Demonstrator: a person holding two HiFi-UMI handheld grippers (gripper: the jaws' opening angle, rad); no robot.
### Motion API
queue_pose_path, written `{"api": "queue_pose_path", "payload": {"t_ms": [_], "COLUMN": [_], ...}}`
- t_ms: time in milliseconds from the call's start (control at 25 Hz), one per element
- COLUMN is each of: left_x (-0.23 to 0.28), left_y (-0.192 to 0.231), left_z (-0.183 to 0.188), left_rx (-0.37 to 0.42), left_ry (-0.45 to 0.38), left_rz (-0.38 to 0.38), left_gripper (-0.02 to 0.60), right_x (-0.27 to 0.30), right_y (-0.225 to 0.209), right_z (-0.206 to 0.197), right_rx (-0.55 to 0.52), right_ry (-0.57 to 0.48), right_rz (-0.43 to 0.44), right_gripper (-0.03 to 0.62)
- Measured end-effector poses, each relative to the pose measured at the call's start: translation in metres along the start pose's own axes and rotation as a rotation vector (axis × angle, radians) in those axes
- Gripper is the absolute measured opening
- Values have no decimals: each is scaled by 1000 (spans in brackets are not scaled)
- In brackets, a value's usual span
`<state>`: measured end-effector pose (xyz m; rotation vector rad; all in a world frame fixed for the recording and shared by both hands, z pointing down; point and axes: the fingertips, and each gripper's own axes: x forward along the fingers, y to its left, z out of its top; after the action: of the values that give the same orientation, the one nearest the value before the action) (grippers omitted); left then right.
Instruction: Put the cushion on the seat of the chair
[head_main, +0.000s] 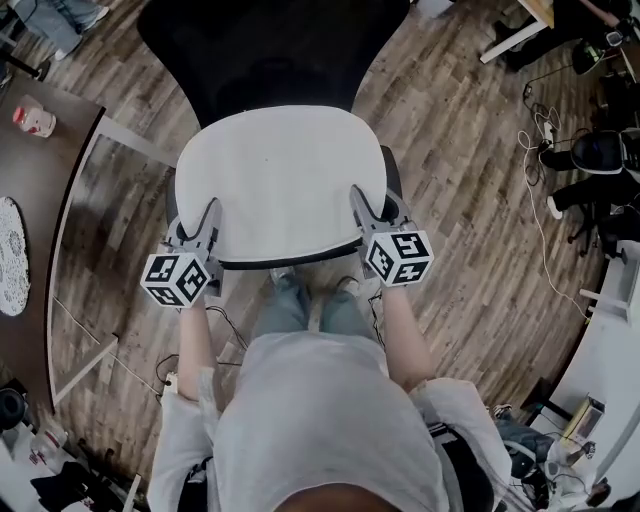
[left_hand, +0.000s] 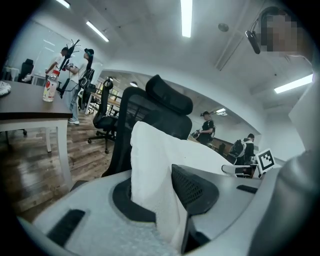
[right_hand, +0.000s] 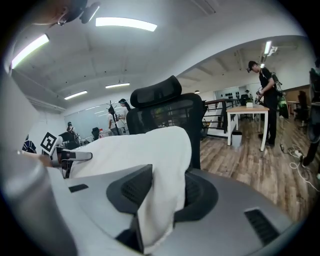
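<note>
The white cushion (head_main: 280, 180) hangs flat between my two grippers over the seat of the black office chair (head_main: 270, 50), hiding most of the seat. My left gripper (head_main: 205, 222) is shut on the cushion's left front corner (left_hand: 150, 185), the fabric pinched between its dark pads. My right gripper (head_main: 365, 205) is shut on the right front corner (right_hand: 165, 185) in the same way. The chair's mesh backrest and headrest (left_hand: 167, 95) rise just behind the cushion (right_hand: 155, 92).
A dark table (head_main: 30, 200) with a small bottle (head_main: 33, 120) stands to the left. White desks (head_main: 610, 350) and seated people are at the right. Cables lie on the wood floor (head_main: 470, 170). The person's legs stand close to the seat's front edge.
</note>
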<state>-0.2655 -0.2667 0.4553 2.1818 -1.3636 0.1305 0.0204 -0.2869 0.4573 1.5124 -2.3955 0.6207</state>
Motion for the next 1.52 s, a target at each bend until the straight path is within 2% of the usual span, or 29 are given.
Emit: {"api": "queue_pose_path", "payload": {"t_ms": [320,840,1160,1520], "left_x": [29,61,83,107], "left_y": [25,50,71,95], "left_z": [-57,-132,-180,-219], "left_rx": [1,-31,-55,-24], "left_ry": [91,174,236,280], "left_rz": [51,84,114,162], "left_gripper": [77,77,77,77], "right_x": [29,57,83,113], "right_y": [-18,-45,-58,-71], "right_z": [-63,-143,-187,-233], "right_rx": [47,106,59,75], "right_ry": [96,189,267,308], "right_rz": [-32,-92,-95,-110], "right_gripper": [110,115,117,117]}}
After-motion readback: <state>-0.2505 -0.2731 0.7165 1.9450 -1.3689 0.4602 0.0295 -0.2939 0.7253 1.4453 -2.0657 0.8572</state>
